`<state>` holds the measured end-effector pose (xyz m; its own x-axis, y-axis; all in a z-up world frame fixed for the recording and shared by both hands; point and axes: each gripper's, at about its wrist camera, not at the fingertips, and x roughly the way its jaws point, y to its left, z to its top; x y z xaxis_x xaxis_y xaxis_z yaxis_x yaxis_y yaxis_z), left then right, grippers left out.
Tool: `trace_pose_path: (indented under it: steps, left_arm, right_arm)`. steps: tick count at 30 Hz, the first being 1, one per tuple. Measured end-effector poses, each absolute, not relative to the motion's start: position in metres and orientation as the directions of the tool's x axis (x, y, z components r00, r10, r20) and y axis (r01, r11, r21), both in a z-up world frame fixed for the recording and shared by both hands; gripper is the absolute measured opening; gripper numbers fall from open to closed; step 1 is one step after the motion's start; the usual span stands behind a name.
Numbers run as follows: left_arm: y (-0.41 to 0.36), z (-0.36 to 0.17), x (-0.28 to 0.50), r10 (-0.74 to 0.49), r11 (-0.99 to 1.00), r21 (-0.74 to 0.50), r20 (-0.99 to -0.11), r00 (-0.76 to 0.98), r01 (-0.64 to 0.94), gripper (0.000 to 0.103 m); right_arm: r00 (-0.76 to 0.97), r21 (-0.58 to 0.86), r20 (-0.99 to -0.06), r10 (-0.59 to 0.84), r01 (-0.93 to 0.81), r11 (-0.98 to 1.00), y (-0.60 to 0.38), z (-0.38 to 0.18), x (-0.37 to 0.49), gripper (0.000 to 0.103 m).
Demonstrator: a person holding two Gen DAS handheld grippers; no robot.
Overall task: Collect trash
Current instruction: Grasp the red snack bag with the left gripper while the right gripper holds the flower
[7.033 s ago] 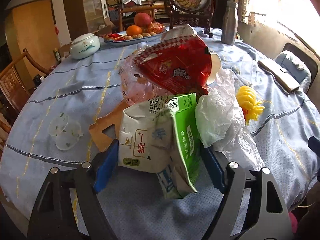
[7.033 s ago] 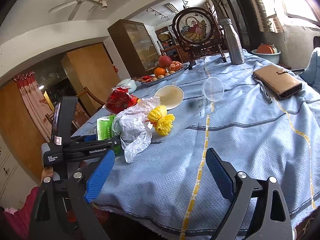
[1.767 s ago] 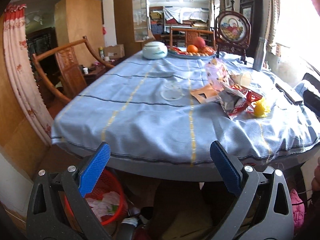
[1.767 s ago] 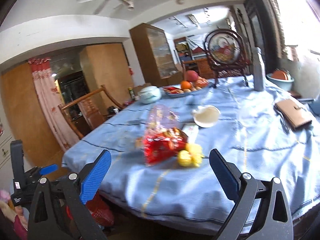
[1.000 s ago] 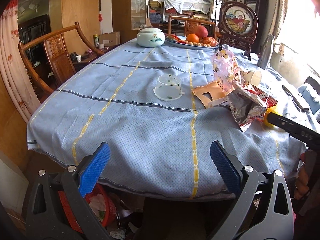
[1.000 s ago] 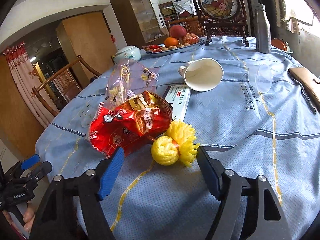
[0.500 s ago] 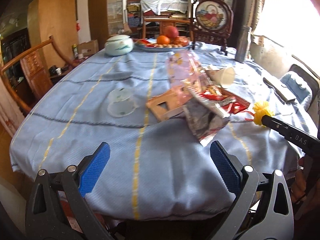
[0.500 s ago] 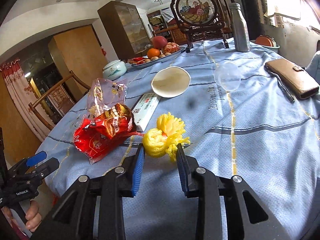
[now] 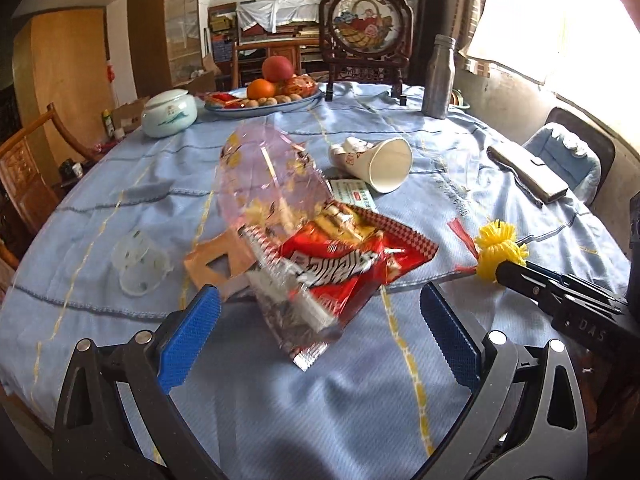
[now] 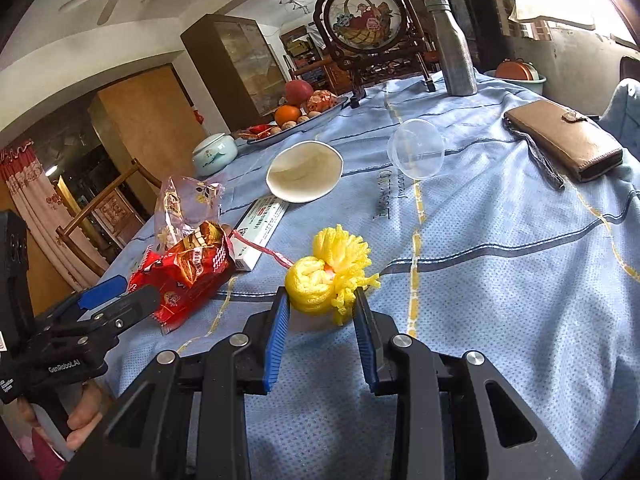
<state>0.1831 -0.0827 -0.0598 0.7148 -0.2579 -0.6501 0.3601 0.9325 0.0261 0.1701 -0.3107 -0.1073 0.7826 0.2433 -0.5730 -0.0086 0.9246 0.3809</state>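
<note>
A: Free room?
B: Near edge of the tablecloth [image 9: 304, 412] bare, left gripper [image 9: 316, 336] has open cloth under it. Wide bare strip on the right side too, between yellow foam net [image 10: 328, 280] and wallet [image 10: 564, 144].
A: Obstacles?
B: Red snack bag [image 9: 344, 268] and pink clear bag [image 9: 272, 176] piled mid-table, just ahead of the left gripper. Paper cup [image 9: 380, 162], clear cup [image 10: 416, 154] behind. Bottle [image 10: 454, 48], fruit plate [image 9: 264, 100] crowd the far edge.
</note>
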Motion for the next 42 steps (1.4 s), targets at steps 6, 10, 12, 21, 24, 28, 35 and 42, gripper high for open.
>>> trace_pose_path:
  steps: [6,10,12,21,24,28,35,42]
  left_arm:
    - [-0.088,-0.067,0.209,-0.289,0.939,-0.072,-0.700,0.653,0.337,0.096]
    - [-0.098,-0.067,0.216,-0.282,0.942,-0.079,-0.709,0.646,0.325,0.096]
    - [-0.101,-0.065,0.221,-0.282,0.945,-0.087,-0.706,0.649,0.315,0.096]
    - [-0.120,-0.080,0.244,-0.279,0.950,-0.143,-0.793,0.542,0.279,0.096]
    - [-0.120,-0.085,0.241,-0.280,0.944,-0.127,-0.797,0.535,0.305,0.096]
    - [-0.108,-0.071,0.224,-0.326,0.924,-0.132,-0.759,0.563,0.358,0.063]
    - [-0.077,-0.058,0.205,-0.362,0.922,-0.183,-0.716,0.596,0.341,0.060]
    - [-0.028,-0.024,0.187,-0.329,0.942,-0.183,-0.651,0.683,0.279,0.060]
  right_arm:
    - [0.785,0.389,-0.563,0.258,-0.023,0.921,-0.313,-0.110,0.170,0.033]
    - [0.785,0.398,-0.558,0.271,-0.035,0.917,-0.314,-0.109,0.170,0.033]
    - [0.785,0.394,-0.557,0.271,-0.037,0.919,-0.314,-0.110,0.170,0.033]
    - [0.785,0.380,-0.559,0.268,-0.045,0.924,-0.314,-0.109,0.169,0.033]
    - [0.787,0.387,-0.556,0.269,-0.042,0.921,-0.317,-0.109,0.167,0.033]
    - [0.792,0.393,-0.550,0.265,-0.035,0.919,-0.321,-0.107,0.164,0.033]
    - [0.797,0.387,-0.541,0.269,-0.048,0.921,-0.314,-0.101,0.159,0.032]
    - [0.818,0.369,-0.509,0.268,-0.075,0.927,-0.305,-0.084,0.150,0.032]
